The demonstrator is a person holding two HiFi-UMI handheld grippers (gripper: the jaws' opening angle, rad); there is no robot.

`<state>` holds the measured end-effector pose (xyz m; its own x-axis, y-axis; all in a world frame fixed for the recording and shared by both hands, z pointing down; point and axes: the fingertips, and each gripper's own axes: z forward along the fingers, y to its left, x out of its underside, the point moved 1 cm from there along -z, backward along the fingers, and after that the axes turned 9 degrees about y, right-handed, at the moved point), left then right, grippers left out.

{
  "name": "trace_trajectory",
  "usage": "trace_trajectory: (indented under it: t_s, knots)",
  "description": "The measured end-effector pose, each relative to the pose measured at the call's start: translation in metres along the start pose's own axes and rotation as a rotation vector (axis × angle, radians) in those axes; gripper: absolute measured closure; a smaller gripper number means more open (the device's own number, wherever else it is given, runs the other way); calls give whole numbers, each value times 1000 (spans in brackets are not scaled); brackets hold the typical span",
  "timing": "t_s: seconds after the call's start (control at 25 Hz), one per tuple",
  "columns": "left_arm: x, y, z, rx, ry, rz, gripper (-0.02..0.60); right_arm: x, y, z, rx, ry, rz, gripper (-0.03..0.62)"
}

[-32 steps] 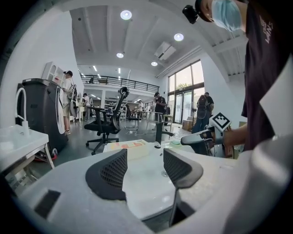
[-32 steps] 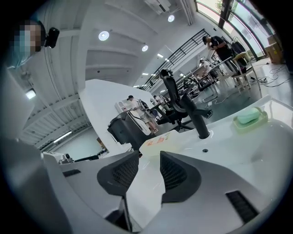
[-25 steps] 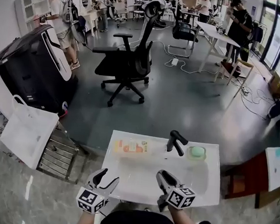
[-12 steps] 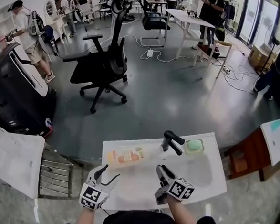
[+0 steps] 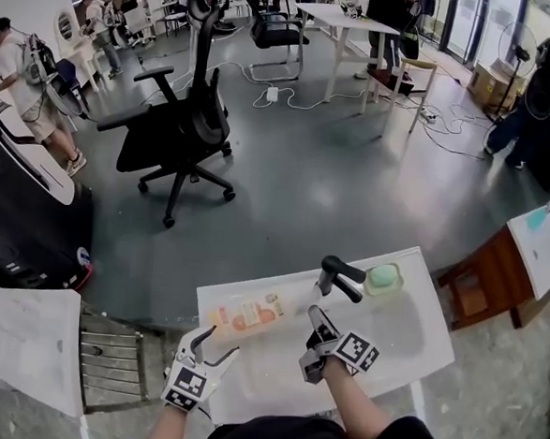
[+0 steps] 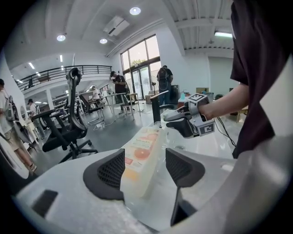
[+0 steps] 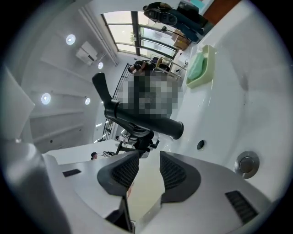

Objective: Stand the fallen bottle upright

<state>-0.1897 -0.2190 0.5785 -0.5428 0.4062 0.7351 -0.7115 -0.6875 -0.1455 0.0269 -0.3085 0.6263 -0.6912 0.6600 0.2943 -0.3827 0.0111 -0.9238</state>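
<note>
My left hand-held gripper (image 6: 146, 168) is opening its jaws; the fallen bottle (image 6: 139, 155) lies on the counter (image 5: 428, 309) with its near end between them, unpressed. Past the bottle's far end, my right hand-held gripper (image 7: 149, 170) holds its jaws apart on nothing, with the black faucet (image 7: 137, 121) just ahead.

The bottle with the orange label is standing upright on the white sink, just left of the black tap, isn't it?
No, the bottle is lying on its side, not standing upright. The rest holds: it is on the white sink, just left of the black tap. The head view shows it.
</note>
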Motion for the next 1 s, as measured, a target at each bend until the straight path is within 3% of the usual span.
trace_trajectory:
  t_s: [0.28,0.56,0.84,1.0]
  knots:
    - [18,0,19,51,71,64,282,-5,-8,24,9,-37,78,454]
    - [23,2,28,76,90,122,279,-9,-17,45,39,-69,141,447]
    - [26,-1,34,102,91,137,279,-14,-29,55,53,-117,231,447]
    - [29,-2,34,113,89,136,279,-20,-33,59,47,-137,277,482]
